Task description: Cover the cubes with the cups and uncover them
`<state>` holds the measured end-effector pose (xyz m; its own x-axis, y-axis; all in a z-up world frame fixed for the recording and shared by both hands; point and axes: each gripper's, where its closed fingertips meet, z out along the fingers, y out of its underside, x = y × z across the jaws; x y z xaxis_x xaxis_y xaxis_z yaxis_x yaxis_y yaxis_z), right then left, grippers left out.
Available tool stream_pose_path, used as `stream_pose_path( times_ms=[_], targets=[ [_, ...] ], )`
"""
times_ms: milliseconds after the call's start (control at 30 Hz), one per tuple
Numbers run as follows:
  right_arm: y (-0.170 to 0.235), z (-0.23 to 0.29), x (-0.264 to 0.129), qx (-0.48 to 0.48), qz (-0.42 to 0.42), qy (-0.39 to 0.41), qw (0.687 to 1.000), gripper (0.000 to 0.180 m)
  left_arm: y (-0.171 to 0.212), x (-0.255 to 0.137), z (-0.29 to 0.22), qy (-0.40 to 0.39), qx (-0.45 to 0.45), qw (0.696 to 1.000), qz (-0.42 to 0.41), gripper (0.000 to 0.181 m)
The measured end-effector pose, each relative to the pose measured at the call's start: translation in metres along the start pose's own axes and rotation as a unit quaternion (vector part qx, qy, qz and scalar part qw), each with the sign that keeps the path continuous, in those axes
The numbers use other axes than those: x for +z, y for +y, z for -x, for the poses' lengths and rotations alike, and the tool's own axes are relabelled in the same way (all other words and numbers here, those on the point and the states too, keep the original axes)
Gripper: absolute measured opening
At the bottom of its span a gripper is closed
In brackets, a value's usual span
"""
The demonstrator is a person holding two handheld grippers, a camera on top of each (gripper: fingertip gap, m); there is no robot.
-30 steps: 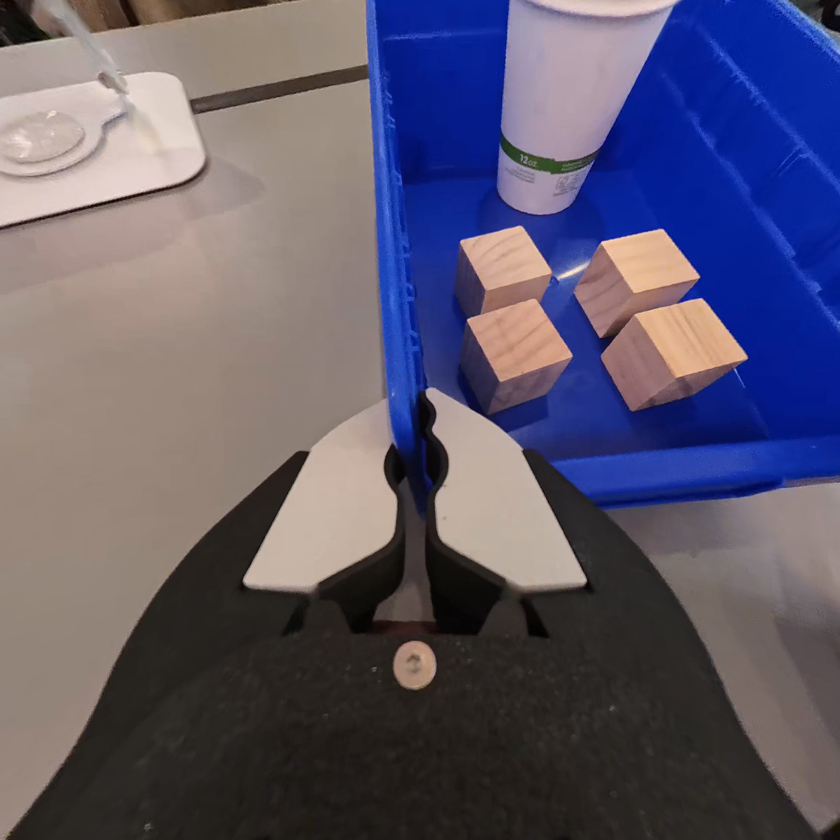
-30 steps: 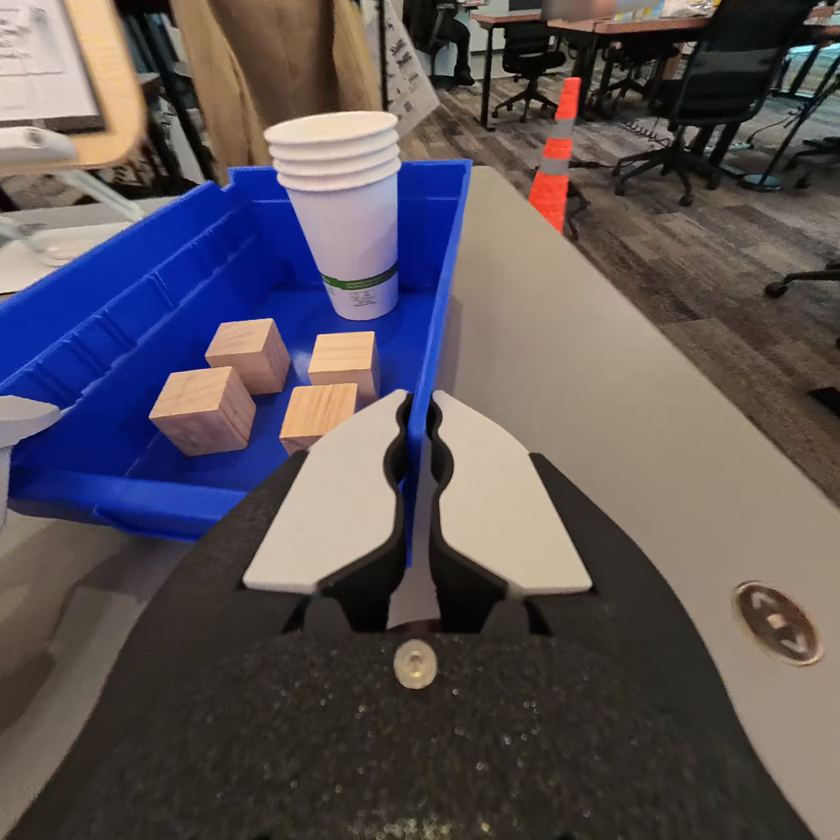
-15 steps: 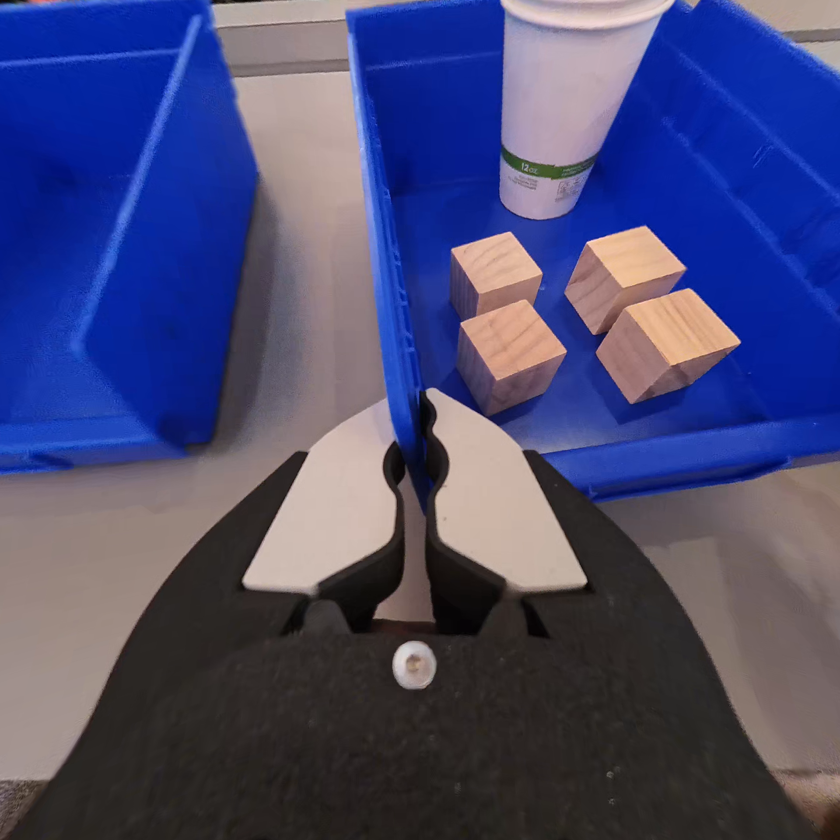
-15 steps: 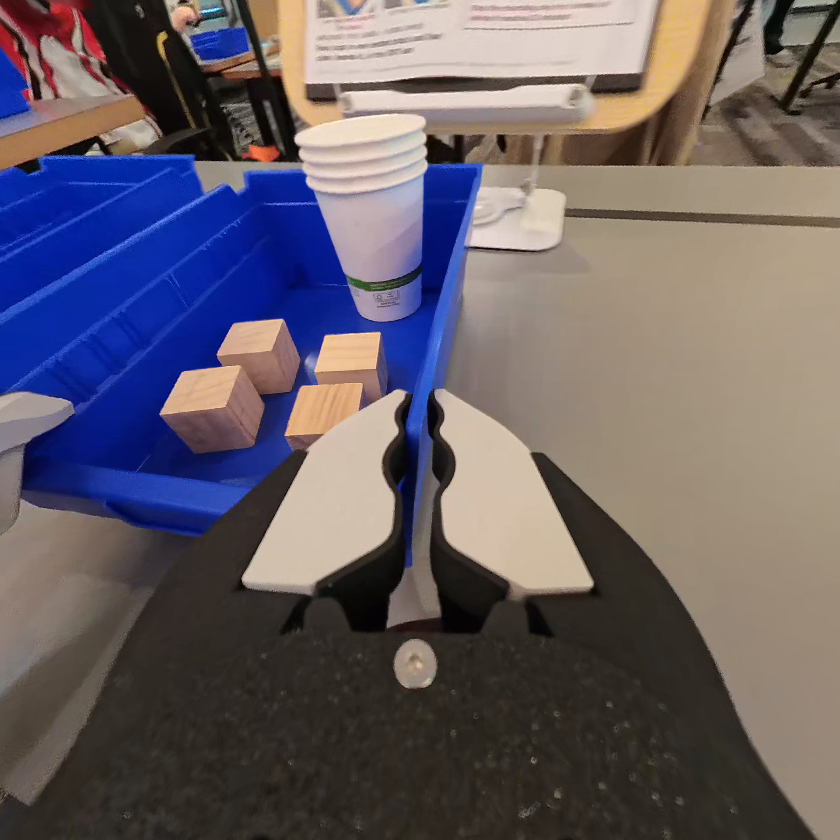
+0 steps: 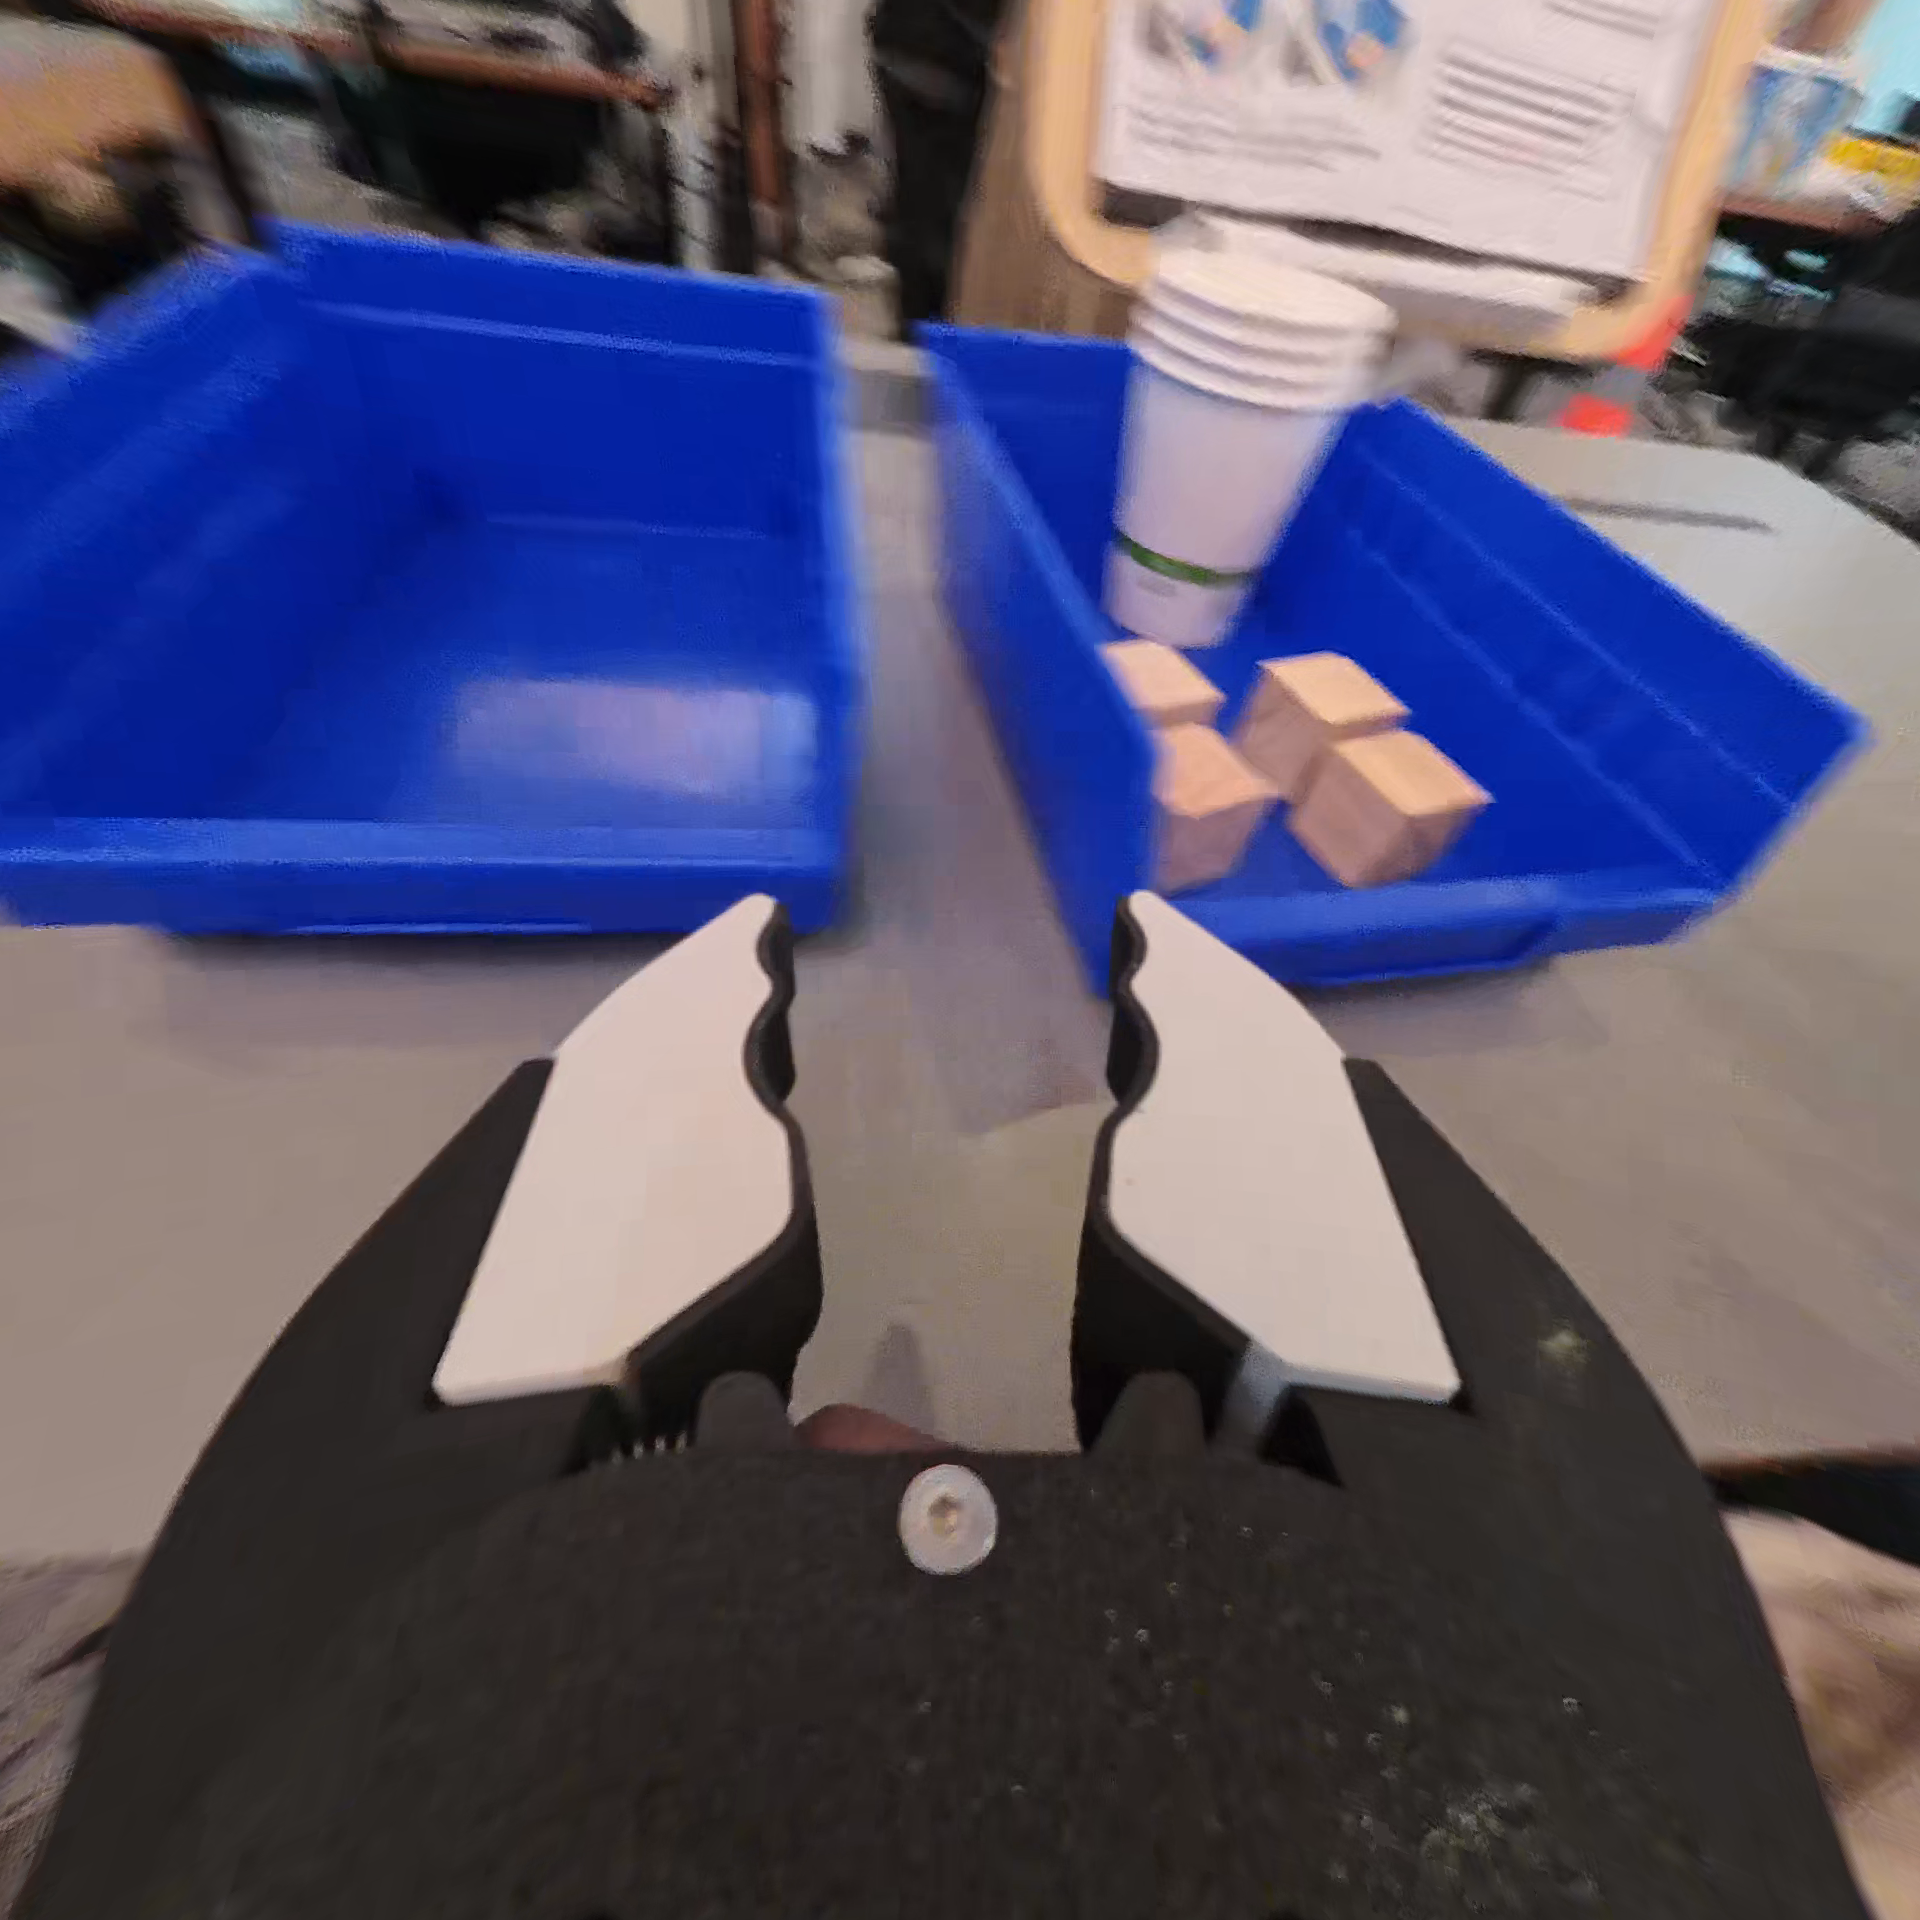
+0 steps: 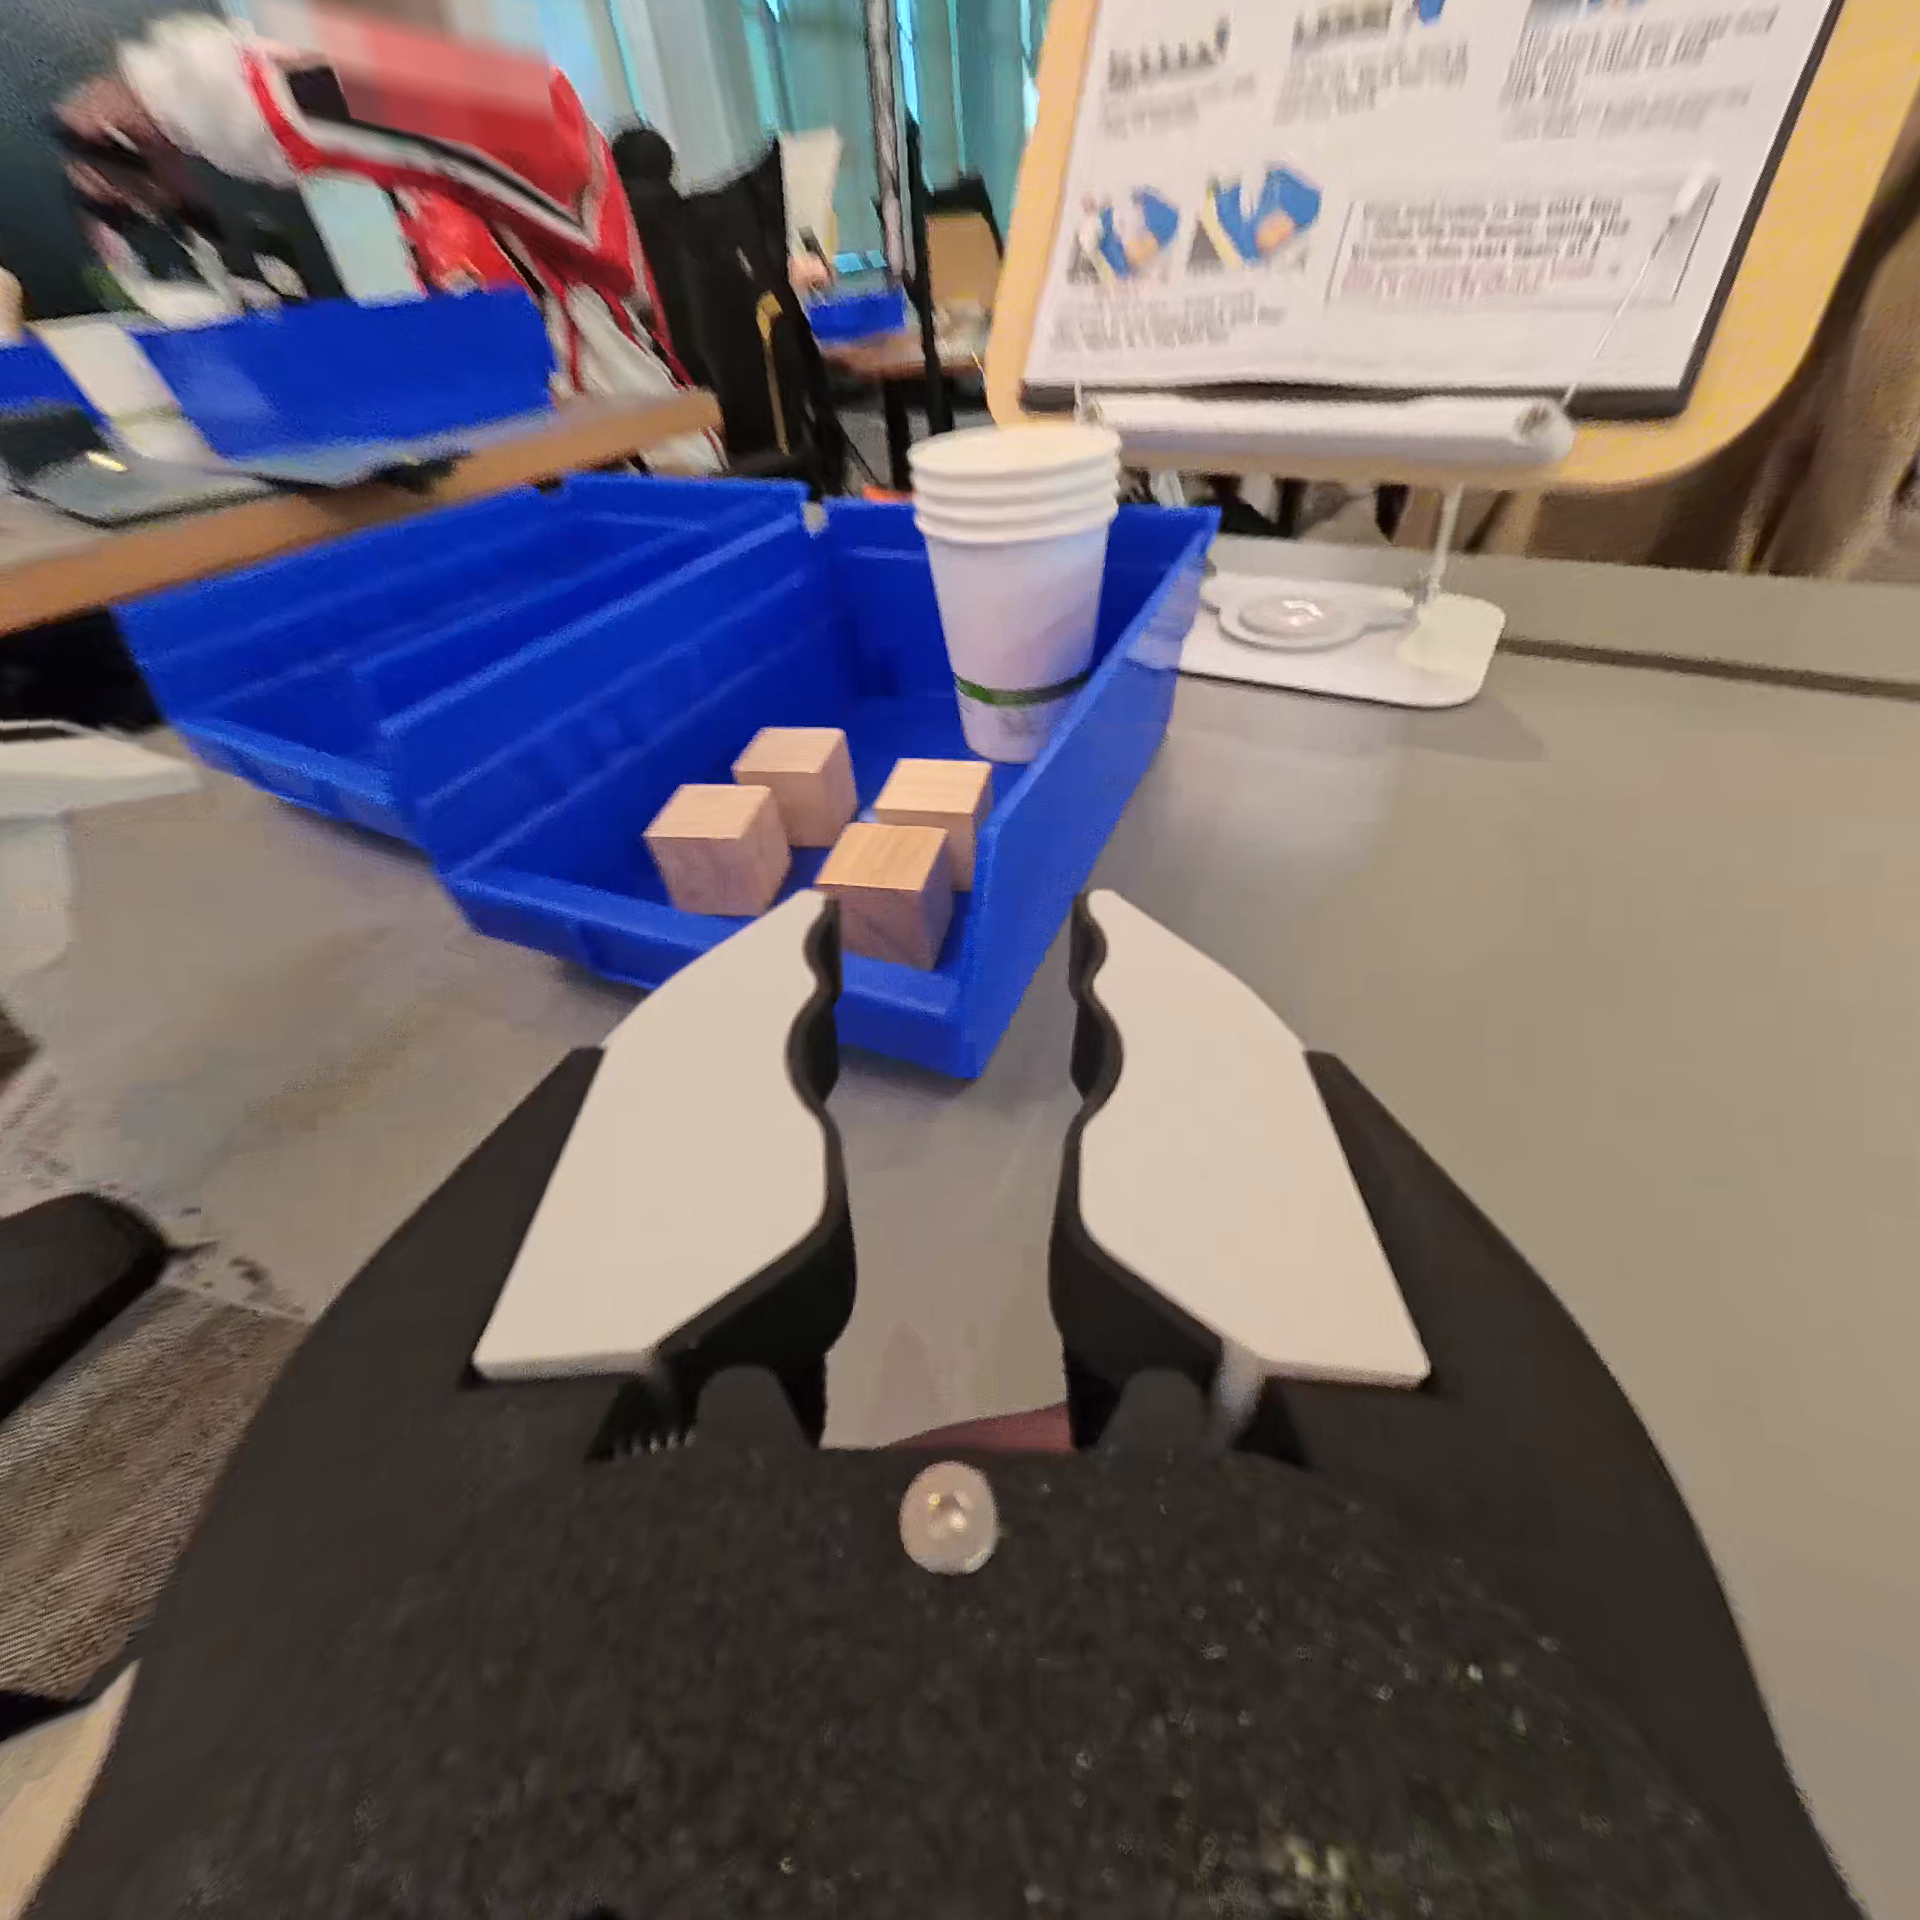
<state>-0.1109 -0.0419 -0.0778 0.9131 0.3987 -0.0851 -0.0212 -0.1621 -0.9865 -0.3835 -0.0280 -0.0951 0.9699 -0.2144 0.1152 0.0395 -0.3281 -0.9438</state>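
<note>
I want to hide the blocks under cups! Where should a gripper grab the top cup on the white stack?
Probably by the top cup's rolled rim, coming from above, one finger inside the open mouth and one outside. The cup stack stands upright at the back of the blue bin, nested so that only each cup's rim shows. The right gripper is open and seems nearer that side.

Both the left claw (image 5: 945,935) and right claw (image 6: 951,925) released the bin (image 6: 1081,821) walls, pulled back

Printed sheet (image 6: 1392,177) on stand, green-banded label on cup stack (image 6: 1013,613), both seemingly too blurred to read
</note>
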Motion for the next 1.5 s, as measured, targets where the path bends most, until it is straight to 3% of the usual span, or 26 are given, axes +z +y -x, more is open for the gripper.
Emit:
stream_pose_path(
  times_ms=[133,200,267,333,433,467,533,600,700,833,933,1133,1267,1367,1500],
  targets=[
    [-0.011,0.006,-0.026,-0.004,-0.042,-0.027,0.999,0.029,-0.018,-0.011,0.127,-0.142,-0.023,0.989,-0.021,0.052],
    [-0.011,0.011,-0.024,0.000,-0.022,-0.043,0.999,0.031,-0.007,0.005,0.185,-0.175,-0.036,0.983,0.036,0.066],
    [-0.006,0.019,-0.023,0.008,-0.019,-0.062,0.998,0.030,0.001,0.027,0.216,-0.149,-0.064,0.983,0.083,0.070],
    [0.003,0.030,-0.016,0.006,-0.004,-0.084,0.996,0.029,-0.007,0.047,0.226,-0.108,-0.097,0.987,0.067,0.068],
    [0.020,0.047,-0.005,0.004,0.035,-0.112,0.993,0.029,-0.018,0.074,0.228,-0.084,-0.086,0.991,0.062,0.067],
    [0.023,0.054,-0.004,0.007,0.039,-0.122,0.992,0.029,-0.020,0.080,0.229,-0.091,-0.074,0.991,0.061,0.059],
    [0.029,0.068,-0.001,0.009,0.048,-0.136,0.989,0.028,-0.021,0.085,0.228,-0.088,-0.086,0.990,0.071,0.017],
    [0.033,0.083,0.003,0.008,0.055,-0.140,0.989,0.029,-0.021,0.082,0.224,-0.075,-0.114,0.988,0.066,0.005],
    [0.040,0.114,0.013,0.013,0.056,-0.138,0.989,0.034,-0.014,0.065,0.218,-0.110,-0.099,0.987,0.064,0.004],
    [0.054,0.183,0.035,-0.006,0.086,-0.198,0.976,0.040,0.004,0.015,0.203,-0.172,-0.079,0.981,0.049,0.003],
    [0.047,0.206,0.066,-0.030,0.081,-0.167,0.982,0.055,0.020,-0.031,0.189,-0.205,-0.085,0.974,0.035,0.004],
    [0.043,0.229,0.115,-0.033,0.094,-0.134,0.986,0.054,0.042,-0.091,0.155,-0.220,-0.074,0.973,0.002,0.007],
    [0.057,0.232,0.122,-0.004,0.144,-0.152,0.978,0.011,0.049,-0.109,0.134,-0.225,-0.049,0.973,-0.008,0.006],
    [0.048,0.223,0.116,-0.023,0.125,-0.127,0.984,0.004,0.042,-0.122,0.116,-0.241,-0.016,0.970,-0.041,0.008],
    [-0.004,0.210,0.094,-0.011,0.033,-0.119,0.992,0.003,-0.009,-0.150,0.081,-0.268,0.042,0.951,-0.148,0.006]
  ],
)
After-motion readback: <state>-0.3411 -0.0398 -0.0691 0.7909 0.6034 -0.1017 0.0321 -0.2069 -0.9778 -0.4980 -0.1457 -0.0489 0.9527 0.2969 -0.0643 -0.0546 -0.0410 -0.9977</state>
